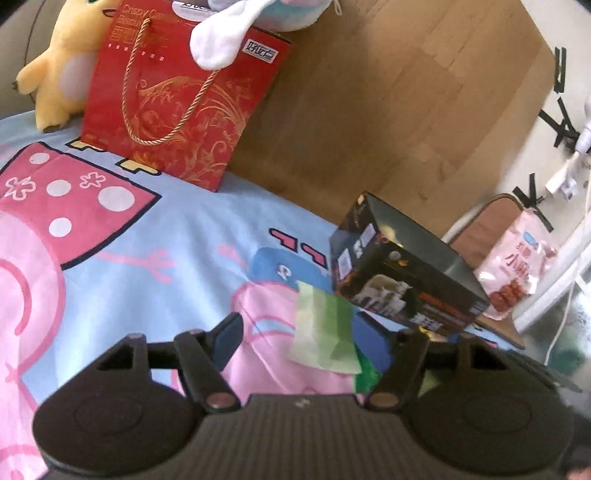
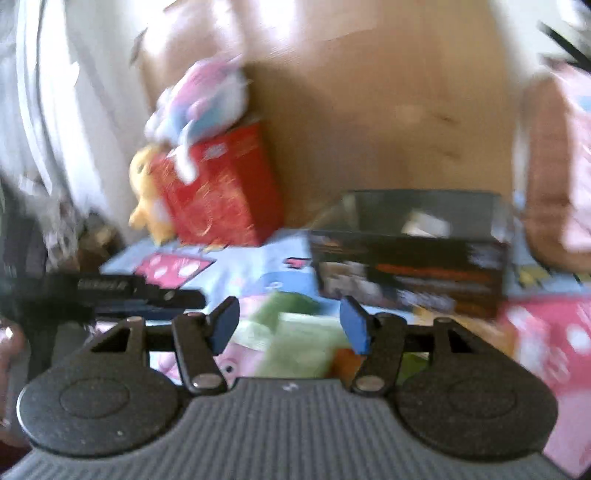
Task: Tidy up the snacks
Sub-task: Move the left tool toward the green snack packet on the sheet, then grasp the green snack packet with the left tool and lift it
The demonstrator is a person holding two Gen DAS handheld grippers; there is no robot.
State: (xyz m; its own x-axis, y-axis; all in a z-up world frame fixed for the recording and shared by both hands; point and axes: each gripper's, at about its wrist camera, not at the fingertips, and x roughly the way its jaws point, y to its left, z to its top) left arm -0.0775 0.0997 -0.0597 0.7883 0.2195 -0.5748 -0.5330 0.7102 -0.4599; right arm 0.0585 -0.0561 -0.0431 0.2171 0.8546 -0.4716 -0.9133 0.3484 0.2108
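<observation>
A light green snack packet (image 1: 325, 332) lies on the cartoon bedsheet (image 1: 166, 236), between the jaws of my open left gripper (image 1: 321, 328). A black open-topped box (image 1: 402, 273) sits just beyond it to the right. In the blurred right wrist view, my right gripper (image 2: 290, 325) is open and empty above the green packet (image 2: 295, 343), with the black box (image 2: 410, 266) ahead to the right. My left gripper's body (image 2: 103, 295) shows at the left of that view.
A red gift bag (image 1: 181, 107) stands at the back left with a yellow plush (image 1: 66, 66) beside it and a pastel plush (image 1: 236, 22) on top. A pink snack bag (image 1: 517, 266) rests on a chair at right. A wooden headboard (image 1: 388, 96) rises behind.
</observation>
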